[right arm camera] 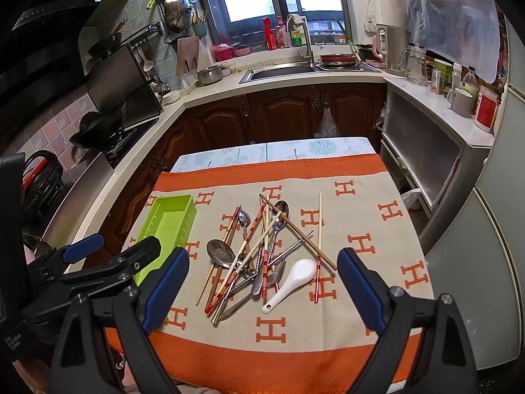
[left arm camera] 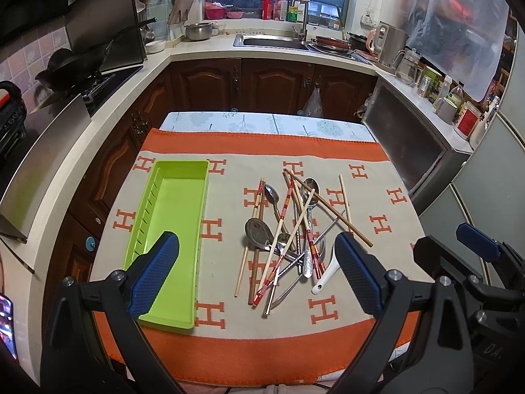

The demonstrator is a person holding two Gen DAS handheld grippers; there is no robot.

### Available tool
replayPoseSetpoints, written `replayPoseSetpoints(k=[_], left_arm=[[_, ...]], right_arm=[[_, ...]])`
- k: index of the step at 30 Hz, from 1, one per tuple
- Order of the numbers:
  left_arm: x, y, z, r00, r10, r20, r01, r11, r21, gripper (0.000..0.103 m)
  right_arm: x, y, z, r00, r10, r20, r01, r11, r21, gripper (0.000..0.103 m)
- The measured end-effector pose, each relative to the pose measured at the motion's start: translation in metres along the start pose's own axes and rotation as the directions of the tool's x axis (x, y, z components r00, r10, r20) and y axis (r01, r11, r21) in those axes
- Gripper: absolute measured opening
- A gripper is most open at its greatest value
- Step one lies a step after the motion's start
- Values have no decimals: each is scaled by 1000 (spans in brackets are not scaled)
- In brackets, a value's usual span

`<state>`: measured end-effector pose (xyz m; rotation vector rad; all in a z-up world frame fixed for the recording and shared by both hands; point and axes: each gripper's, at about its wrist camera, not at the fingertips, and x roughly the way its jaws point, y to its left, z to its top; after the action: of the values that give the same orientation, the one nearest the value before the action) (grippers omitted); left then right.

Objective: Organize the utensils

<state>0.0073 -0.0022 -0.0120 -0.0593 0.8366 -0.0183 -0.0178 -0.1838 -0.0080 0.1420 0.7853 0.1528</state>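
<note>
Both grippers hang above the near edge of the table, nothing picked yet. The left gripper (left arm camera: 256,269) has its blue pads spread wide and empty, and the right gripper (right arm camera: 262,282) is just as wide, holding nothing. Between them on the orange-and-beige cloth (left arm camera: 377,197) lies the utensil pile (left arm camera: 288,236): wooden and red-banded chopsticks crossed over steel spoons, a steel ladle (right arm camera: 220,253) on the left side of the heap, and a white ceramic soup spoon (right arm camera: 290,282) at the near right. The green organizer tray (left arm camera: 177,197) sits empty, left of the pile and apart from it.

The sensible opener is a piece lying free. The white spoon looks the easiest, with its handle pointing near and left, though one red chopstick may touch its bowl; hard to tell through the fisheye. Come down across the handle, pads on either side, close gently, lift straight up so nothing drags. One lone chopstick (right arm camera: 320,223) at the far right is also clear. Leave the buried spoons for later.
</note>
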Motion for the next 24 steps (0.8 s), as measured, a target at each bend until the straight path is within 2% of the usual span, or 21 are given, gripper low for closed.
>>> replayPoseSetpoints(k=[24], left_arm=[[4,3,-8,1000,11,-28,-11,1000,4,95]], right_arm=[[3,3,-2,1000,5,-7,-5,1000,2,92]])
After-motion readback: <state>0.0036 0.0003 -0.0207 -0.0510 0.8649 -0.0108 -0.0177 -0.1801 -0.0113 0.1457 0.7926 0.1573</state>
